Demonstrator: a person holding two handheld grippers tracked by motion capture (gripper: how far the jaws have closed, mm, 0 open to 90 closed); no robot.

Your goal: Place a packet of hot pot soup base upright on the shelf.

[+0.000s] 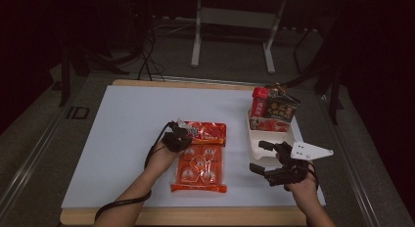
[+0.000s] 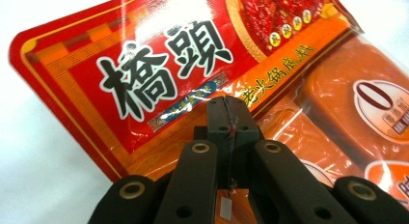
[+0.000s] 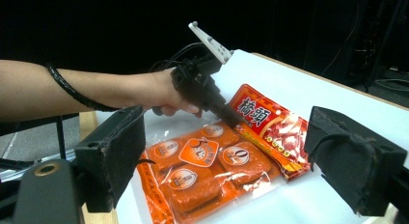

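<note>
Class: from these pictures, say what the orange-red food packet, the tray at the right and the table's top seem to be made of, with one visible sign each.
Food packet: probably glossy plastic film; glare, crinkles, clear parts.
Tray: matte cream moulded plastic or pulp; unclear.
Table top: matte white sheet on a board that looks wooden, its tan edge showing.

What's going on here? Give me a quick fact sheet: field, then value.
Surface: white table top
Main item: orange-red hotpot base packet, lying flat
Left claw: shut, pinching the packet's edge, below the printed red label
Right claw: open, holding nothing, beside the tray
Tray: pale compartment tray, right of the packet
In the tray: red and dark food packets, leaning upright at its far end
</note>
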